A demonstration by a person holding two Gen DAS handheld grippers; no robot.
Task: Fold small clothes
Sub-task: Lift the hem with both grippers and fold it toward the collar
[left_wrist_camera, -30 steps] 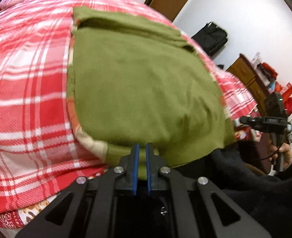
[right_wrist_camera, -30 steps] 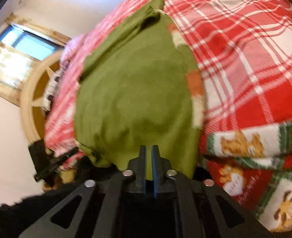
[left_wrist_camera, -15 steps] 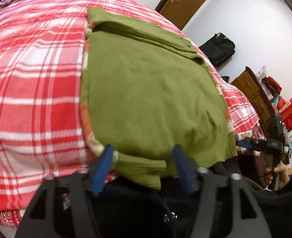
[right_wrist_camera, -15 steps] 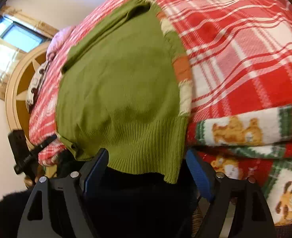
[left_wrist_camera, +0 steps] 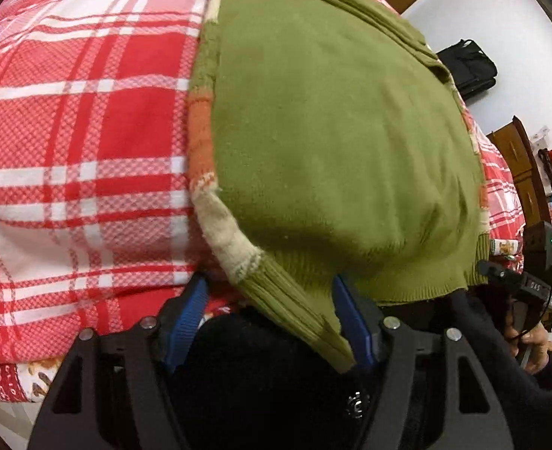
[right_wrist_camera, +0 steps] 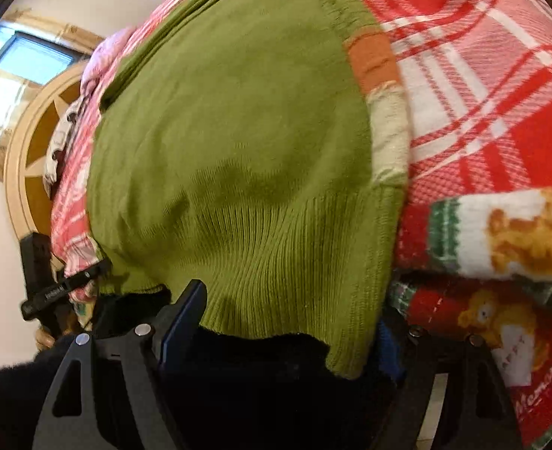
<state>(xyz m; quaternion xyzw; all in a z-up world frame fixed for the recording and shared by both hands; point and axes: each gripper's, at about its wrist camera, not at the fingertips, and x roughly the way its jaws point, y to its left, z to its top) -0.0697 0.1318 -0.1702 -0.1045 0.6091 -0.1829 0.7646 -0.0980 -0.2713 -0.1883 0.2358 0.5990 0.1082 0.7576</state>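
Sweater hem hides right gripper's far finger.

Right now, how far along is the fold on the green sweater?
Done: sweater lies flat on the plaid blanket, sleeves tucked under at both sides. In hand: nothing; left tongs and right tongs have just opened, and the ribbed hem hangs loose between them off the bed edge. Left: folding the hem up toward the collar.

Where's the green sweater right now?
In both views the green sweater lies flat on the plaid bedspread, its ribbed hem hanging over the bed's near edge.
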